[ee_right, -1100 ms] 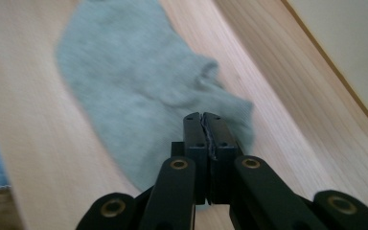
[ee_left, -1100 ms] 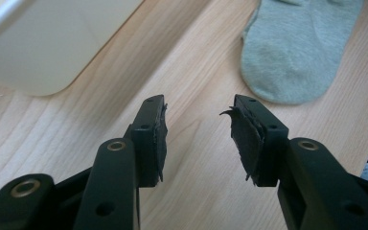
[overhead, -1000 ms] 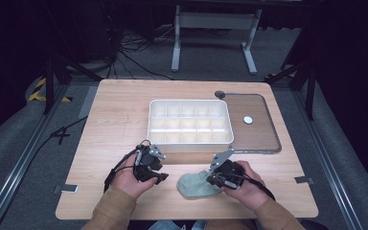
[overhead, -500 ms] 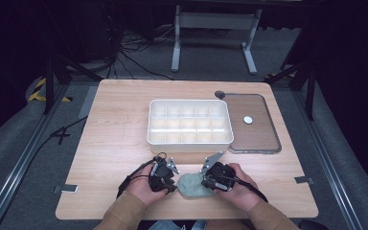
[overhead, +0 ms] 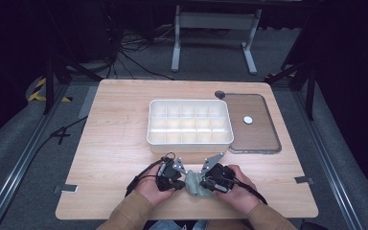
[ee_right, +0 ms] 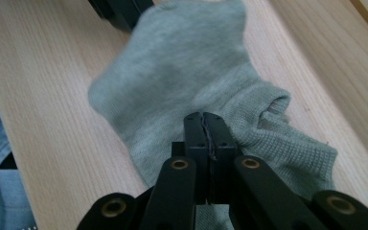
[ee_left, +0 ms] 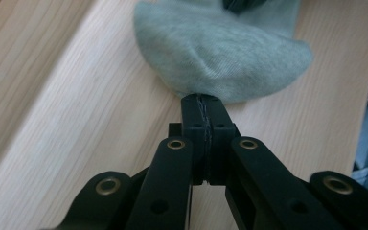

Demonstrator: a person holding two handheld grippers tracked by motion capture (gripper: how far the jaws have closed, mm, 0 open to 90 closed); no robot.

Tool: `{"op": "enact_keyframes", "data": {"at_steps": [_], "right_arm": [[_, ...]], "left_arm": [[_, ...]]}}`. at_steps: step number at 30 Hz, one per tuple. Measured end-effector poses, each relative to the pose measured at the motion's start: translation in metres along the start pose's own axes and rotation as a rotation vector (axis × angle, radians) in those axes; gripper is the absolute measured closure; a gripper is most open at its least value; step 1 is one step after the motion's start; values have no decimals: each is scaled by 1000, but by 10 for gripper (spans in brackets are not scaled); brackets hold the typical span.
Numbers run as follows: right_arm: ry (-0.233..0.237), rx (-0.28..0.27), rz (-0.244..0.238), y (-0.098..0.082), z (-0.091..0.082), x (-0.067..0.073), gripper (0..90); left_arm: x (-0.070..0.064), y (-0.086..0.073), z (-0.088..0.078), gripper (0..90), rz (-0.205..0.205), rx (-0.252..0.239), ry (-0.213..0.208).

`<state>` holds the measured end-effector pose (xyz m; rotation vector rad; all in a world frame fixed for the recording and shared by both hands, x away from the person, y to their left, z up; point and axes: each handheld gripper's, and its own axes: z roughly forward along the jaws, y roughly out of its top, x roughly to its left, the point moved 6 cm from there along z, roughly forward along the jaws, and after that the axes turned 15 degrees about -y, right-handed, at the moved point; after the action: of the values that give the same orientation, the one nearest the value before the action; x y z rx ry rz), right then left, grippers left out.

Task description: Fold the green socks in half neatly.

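- Sock [overhead: 195,186], grey-green and knitted, lay flat at the near edge of the table [overhead: 115,143], between the two hands and in front of the white divided tray [overhead: 190,140].
- Left gripper [ee_left: 204,103] had just been closing; its jaws met at the toe edge, pinching the fabric as far as I could judge.
- Right gripper [ee_right: 204,120] was clamped tight on the ribbed cuff.
- Sock looked light, limp and stretchy; edges seemed the best hold.

No text, label, brand, number or sign is legible anywhere.
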<state>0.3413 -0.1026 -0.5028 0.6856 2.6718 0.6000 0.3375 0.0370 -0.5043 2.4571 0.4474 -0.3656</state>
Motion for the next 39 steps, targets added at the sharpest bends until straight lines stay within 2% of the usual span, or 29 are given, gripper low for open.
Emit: {"op": "enact_keyframes", "data": {"at_steps": [5,7,9,13,17,20,21,22,25,29,31,35,39], "right_arm": [[11,-37,19,4,2,7,900],[27,-58,43,4,3,9,900],[29,-59,43,4,2,9,900],[30,-57,56,0,-2,8,900],[-6,-75,69,-10,-23,-4,900],[-52,-38,86,-25,-32,-17,900],[-60,-29,96,-28,-31,-20,900],[-42,-20,103,-30,-29,-21,900],[-32,21,87,-35,-17,-18,900],[-24,18,92,-34,-16,-18,900],[-22,16,93,-35,-16,-18,900],[-29,12,92,-35,-16,-18,900],[-37,5,103,-35,-15,-17,900]], "left_arm": [[-6,13,-6,888,54,-78,6],[-6,12,-6,875,39,-62,3],[-5,12,-5,865,39,-59,1],[-6,12,-6,779,28,-51,-14],[-8,12,-6,746,26,-35,-13],[-9,12,-4,748,22,-23,-18],[-8,12,-3,744,25,-19,-22],[-8,13,-2,735,22,-17,-26],[-9,14,0,700,13,-12,-35],[-10,17,6,640,24,4,-33],[-12,21,8,698,44,4,-36],[-16,31,8,842,88,-33,-33],[-27,42,10,850,156,-56,-47]]}}
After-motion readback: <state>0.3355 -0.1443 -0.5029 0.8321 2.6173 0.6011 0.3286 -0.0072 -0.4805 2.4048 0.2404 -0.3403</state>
